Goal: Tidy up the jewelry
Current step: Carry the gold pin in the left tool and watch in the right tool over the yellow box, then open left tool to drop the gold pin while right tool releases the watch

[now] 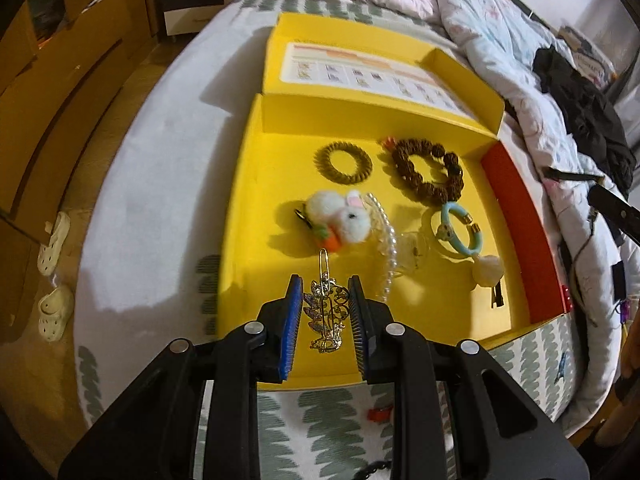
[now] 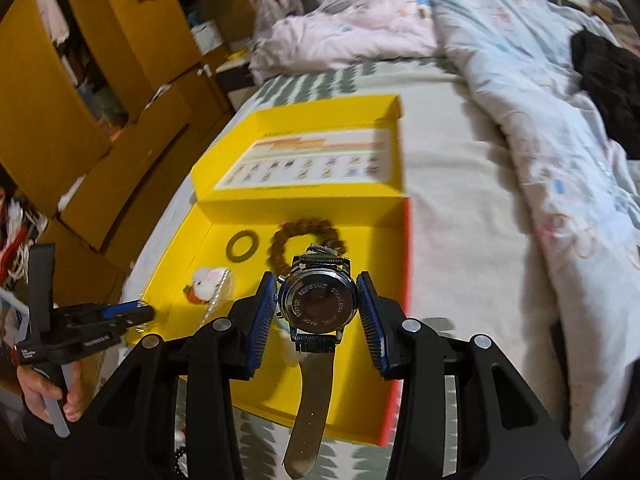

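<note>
1. Left gripper [image 1: 324, 312]: jaws narrow, pads clamped on the gold rhinestone hair clip [image 1: 325, 312], over the near edge of the yellow box [image 1: 248, 208], likely for drop-in.
2. Right gripper [image 2: 318, 310]: jaws part open, gripping the watch [image 2: 318, 300] by its case, back up, strap hanging; also over the near edge.
3. Case back reads "WATER RESISTANT", "STAINLESS STEEL BACK".
4. Lid chart [image 1: 368, 76]: print unreadable.

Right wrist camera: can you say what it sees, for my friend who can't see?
The right gripper holds a wristwatch by its case, back side up, above an open yellow box on a bed. A brown bead bracelet lies inside.
</note>
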Demonstrator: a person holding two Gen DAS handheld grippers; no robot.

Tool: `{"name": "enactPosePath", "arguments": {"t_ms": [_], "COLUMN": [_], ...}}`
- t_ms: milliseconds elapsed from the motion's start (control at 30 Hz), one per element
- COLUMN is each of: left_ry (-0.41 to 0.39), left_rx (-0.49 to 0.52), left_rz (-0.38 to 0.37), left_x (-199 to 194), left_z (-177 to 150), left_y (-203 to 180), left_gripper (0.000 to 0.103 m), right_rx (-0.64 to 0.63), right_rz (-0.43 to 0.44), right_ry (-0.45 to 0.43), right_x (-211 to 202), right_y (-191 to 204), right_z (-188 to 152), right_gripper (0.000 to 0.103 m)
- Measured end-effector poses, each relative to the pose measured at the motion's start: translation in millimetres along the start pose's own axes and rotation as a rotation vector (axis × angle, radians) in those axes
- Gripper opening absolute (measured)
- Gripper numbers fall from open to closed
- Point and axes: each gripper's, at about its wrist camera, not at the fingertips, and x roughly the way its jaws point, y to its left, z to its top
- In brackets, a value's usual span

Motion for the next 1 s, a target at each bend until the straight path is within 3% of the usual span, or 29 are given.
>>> {"name": "enactPosePath", "arguments": {"t_ms": [200,400,1000], "left_ry": [0.04,0.069,0.107], "left_rx": [0.017,0.023,0.02], "left_rz": [0.05,0.082,0.144], "left_x": [22,36,61], "left_z": [-2,-4,-1], "left_y": [-11,-11,-6], "left_gripper": [0.024,0.024,0.024], "right_rx": [-0.04,-0.05,-0.083], "right_rz": [-0.021,-0.08,-0.125], "right_ry": [0.068,0.13,0.169], "right_x": [48,85,122], "right_y": [17,8,0], "right_z": [-3,-8,-12], "right_gripper": [0.042,0.042,0.045]}}
